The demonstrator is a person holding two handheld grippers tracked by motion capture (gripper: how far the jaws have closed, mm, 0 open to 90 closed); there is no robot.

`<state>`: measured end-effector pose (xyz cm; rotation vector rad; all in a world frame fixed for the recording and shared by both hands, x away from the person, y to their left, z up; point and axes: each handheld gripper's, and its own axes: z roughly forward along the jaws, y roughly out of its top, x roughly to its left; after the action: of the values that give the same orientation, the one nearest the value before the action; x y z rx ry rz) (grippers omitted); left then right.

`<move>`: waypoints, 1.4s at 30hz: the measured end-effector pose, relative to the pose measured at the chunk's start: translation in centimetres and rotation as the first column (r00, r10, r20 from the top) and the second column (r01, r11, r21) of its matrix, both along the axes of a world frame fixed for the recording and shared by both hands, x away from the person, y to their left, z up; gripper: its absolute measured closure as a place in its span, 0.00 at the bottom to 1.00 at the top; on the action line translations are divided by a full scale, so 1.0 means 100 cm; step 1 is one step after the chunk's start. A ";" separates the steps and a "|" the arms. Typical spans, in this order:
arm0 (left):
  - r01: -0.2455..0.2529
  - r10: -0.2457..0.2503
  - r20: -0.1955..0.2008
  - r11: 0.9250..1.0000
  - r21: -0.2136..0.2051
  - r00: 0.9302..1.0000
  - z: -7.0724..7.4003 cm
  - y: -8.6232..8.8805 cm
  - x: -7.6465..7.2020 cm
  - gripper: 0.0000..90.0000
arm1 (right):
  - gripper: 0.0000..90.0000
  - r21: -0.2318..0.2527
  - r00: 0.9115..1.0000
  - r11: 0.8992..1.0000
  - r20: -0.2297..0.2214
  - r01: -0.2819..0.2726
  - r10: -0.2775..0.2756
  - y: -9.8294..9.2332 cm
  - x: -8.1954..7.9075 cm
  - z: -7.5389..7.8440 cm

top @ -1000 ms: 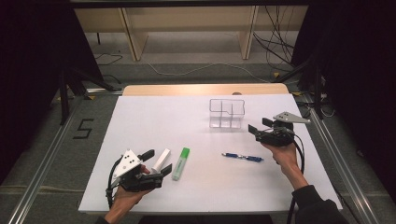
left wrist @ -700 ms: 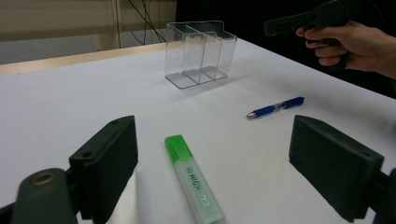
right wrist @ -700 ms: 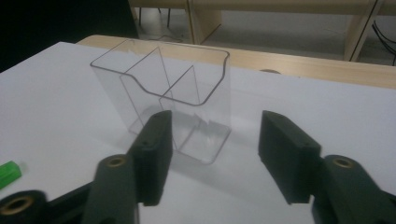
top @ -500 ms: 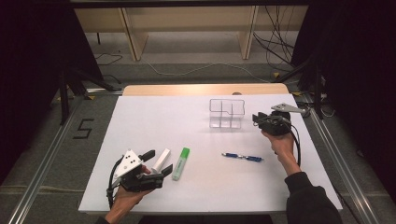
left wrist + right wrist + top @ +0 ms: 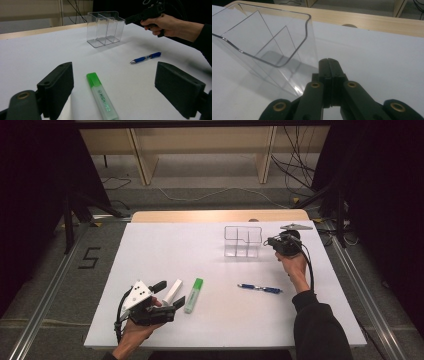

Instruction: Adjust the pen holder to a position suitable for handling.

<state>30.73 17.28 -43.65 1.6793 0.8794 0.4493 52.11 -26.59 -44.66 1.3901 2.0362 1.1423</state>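
Note:
A clear plastic organizer (image 5: 242, 241) (image 5: 105, 28) (image 5: 269, 42) with several compartments stands upright at the far middle of the white table. My right gripper (image 5: 267, 241) (image 5: 328, 61) (image 5: 127, 20) is level beside its right wall. Its jaws have just been closing and are now shut, with nothing between them. At the near left my left gripper (image 5: 170, 293) (image 5: 113, 72) rests open. A green highlighter (image 5: 194, 295) (image 5: 102, 96) lies on the table between its jaws, untouched. A blue pen (image 5: 260, 288) (image 5: 146, 57) lies right of centre.
A short white stick-shaped object (image 5: 173, 291) lies by the left gripper's fingers. The white table sheet (image 5: 200, 250) ends at a wooden strip (image 5: 200, 216) along the far edge. Metal rails run along both sides of the table.
The right gripper has moved away from the person and slightly down, up to the organizer's right wall, and its jaws went from open to shut. The left gripper stayed put.

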 end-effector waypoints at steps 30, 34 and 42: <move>0.002 -0.002 0.000 1.000 0.000 1.000 0.000 -0.001 0.000 0.17 | 1.00 -0.040 0.999 0.999 -0.040 -0.036 0.035 0.039 0.026 -0.008; -0.001 0.001 -0.002 1.000 -0.006 1.000 0.000 -0.001 0.000 0.17 | 1.00 -0.043 0.998 0.998 -0.042 -0.053 0.051 0.050 0.027 -0.008; 0.000 0.000 -0.001 1.000 -0.006 1.000 0.000 -0.001 0.000 0.17 | 1.00 -0.052 0.997 0.996 -0.046 -0.070 0.068 0.062 0.027 -0.007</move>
<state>30.76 17.19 -43.61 1.6745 0.8807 0.4457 54.83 -20.39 -45.32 1.3399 2.1451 1.0859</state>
